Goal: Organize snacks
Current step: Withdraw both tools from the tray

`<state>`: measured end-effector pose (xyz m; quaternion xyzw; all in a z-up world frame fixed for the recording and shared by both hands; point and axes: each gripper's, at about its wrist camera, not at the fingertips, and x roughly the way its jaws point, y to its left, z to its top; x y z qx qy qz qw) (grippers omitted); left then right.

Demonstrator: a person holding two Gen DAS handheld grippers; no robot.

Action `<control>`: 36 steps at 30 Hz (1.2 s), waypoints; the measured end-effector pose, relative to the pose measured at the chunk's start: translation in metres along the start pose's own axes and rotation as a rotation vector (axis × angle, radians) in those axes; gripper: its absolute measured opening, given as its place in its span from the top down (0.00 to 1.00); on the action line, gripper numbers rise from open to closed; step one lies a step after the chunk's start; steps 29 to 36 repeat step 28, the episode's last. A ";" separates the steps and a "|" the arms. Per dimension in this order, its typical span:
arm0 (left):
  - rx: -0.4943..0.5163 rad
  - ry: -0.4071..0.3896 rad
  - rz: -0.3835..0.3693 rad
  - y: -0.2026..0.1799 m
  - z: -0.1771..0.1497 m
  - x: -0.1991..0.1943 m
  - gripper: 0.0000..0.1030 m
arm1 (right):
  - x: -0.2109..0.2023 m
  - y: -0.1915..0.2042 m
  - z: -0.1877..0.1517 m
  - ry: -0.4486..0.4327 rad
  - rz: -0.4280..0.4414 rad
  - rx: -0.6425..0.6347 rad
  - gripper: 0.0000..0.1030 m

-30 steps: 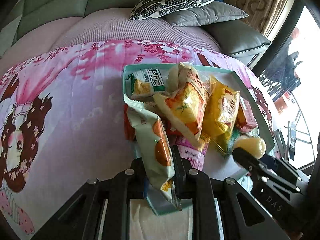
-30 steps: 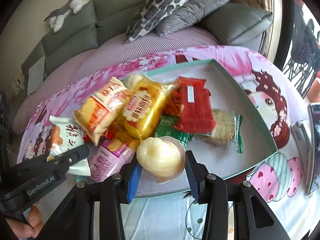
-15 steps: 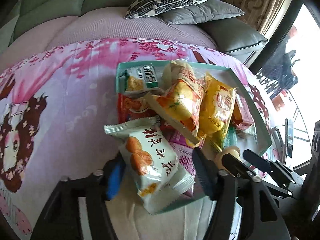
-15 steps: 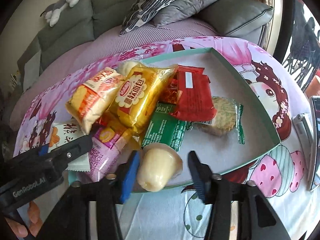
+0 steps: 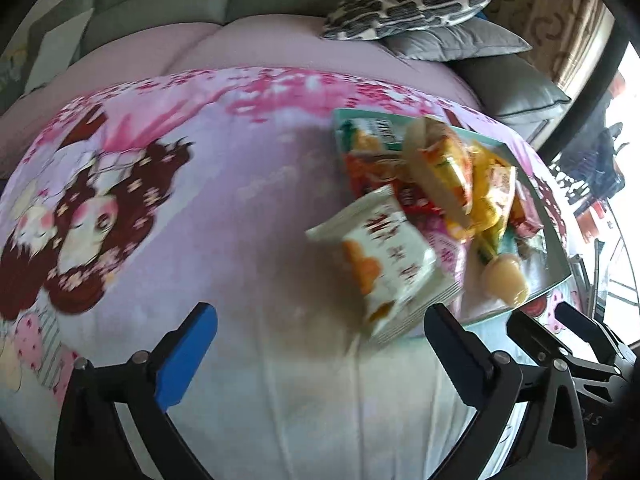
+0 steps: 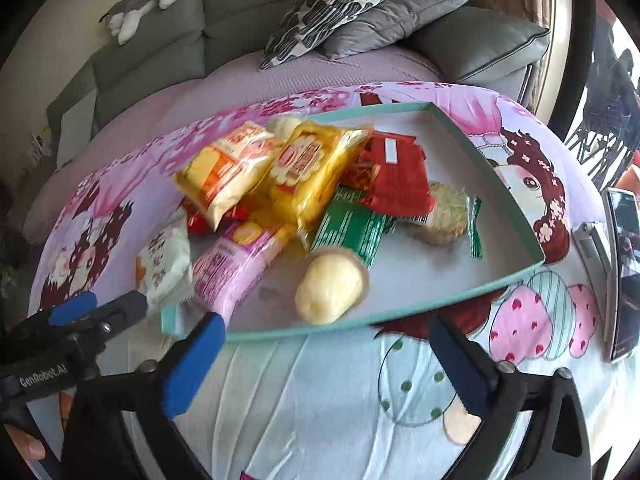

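Observation:
A teal tray (image 6: 500,184) on the cartoon-print cloth holds several snack packets. A white packet with an orange picture (image 5: 384,264) leans over the tray's near corner, just ahead of my left gripper's (image 5: 320,336) right finger and free of it. The left jaws are opening, with nothing pressed between them. A pale yellow jelly cup (image 6: 332,284) lies on its side inside the tray, by its near rim. My right gripper (image 6: 324,344) hangs just short of that rim, its jaws opening and empty.
A phone (image 6: 622,272) and a small device lie on the cloth right of the tray. A grey sofa with patterned cushions (image 6: 332,4) and a plush toy (image 6: 144,0) stands behind the table. Bare cloth (image 5: 200,208) spreads left of the tray.
Both grippers opened and let go. The white packet dropped onto the tray's corner and the jelly cup tipped onto its side in the tray. The left gripper swung left, away from the tray.

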<state>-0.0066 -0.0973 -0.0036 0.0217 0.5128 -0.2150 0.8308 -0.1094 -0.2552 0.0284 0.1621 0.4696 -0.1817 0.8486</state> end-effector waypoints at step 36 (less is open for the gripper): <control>0.024 -0.014 0.277 0.014 -0.031 -0.021 0.00 | -0.011 0.021 -0.016 0.021 -0.005 -0.040 0.00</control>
